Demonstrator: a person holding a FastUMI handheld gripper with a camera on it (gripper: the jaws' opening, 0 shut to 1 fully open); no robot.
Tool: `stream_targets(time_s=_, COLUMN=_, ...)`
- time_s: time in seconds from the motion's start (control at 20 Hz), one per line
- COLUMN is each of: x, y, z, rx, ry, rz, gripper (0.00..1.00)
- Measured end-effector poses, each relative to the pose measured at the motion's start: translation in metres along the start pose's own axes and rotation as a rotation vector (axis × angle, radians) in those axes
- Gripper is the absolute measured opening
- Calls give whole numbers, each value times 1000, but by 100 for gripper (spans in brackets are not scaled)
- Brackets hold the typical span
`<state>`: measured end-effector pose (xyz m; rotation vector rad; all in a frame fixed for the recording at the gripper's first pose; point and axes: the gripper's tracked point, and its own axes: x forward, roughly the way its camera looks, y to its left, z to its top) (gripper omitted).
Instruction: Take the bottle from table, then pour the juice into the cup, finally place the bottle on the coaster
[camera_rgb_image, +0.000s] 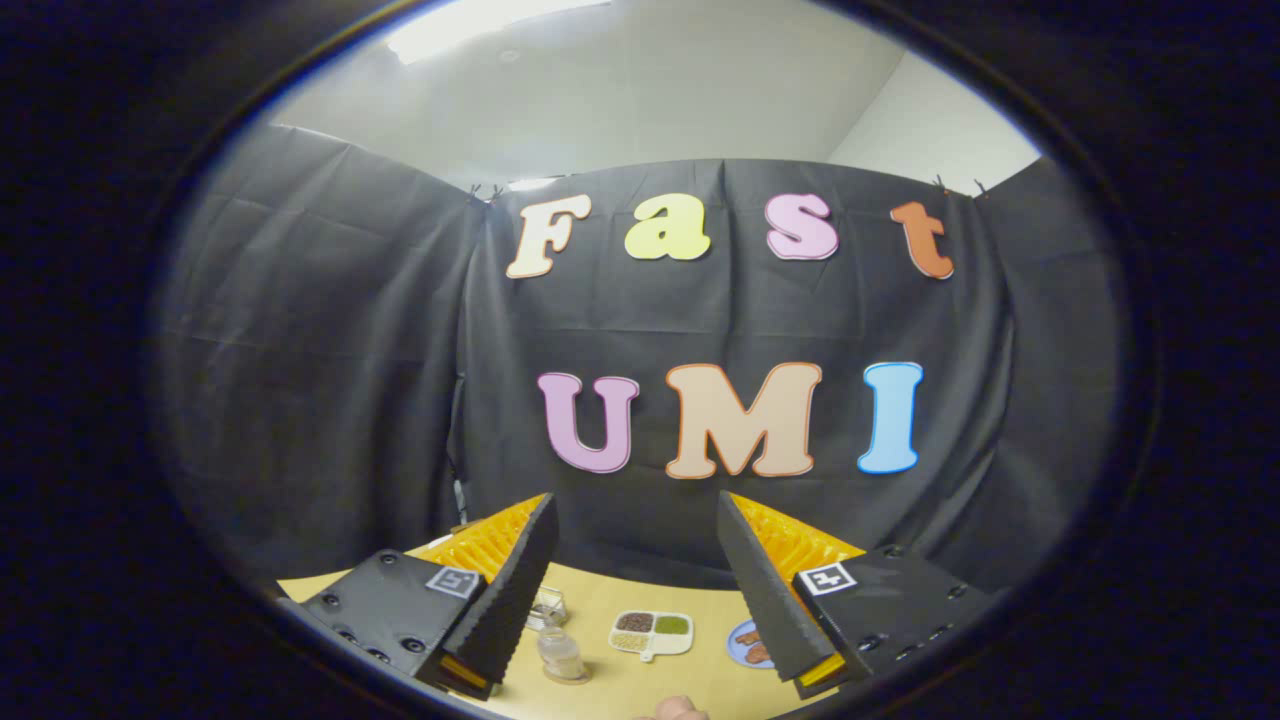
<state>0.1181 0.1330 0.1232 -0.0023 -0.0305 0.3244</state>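
Tongs: spread wide, nothing between the fingers, held high above the tabletop and aimed at the booth wall.
Bottle: one, small and clear, upright on a round base that may be the coaster; can't confirm.
Cup: one clear cup just behind the bottle; fill level too small to read.
Stage: ambiguous; bottle standing free with tongs clear fits either before pickup or after set-down.
Other items: one divided dish with three fillings, one blue plate partly behind the right finger.
Person: fingertips at the near tabletop edge.
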Motion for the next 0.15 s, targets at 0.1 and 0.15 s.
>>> stream_targets(time_s=0.1, x=-3, y=-9, z=1, rx=-11, ry=-5, rz=-15, gripper=99)
stream_targets(time_s=0.15, x=-4, y=-12, z=2, rx=-11, ry=-4, rz=-20, gripper=99)
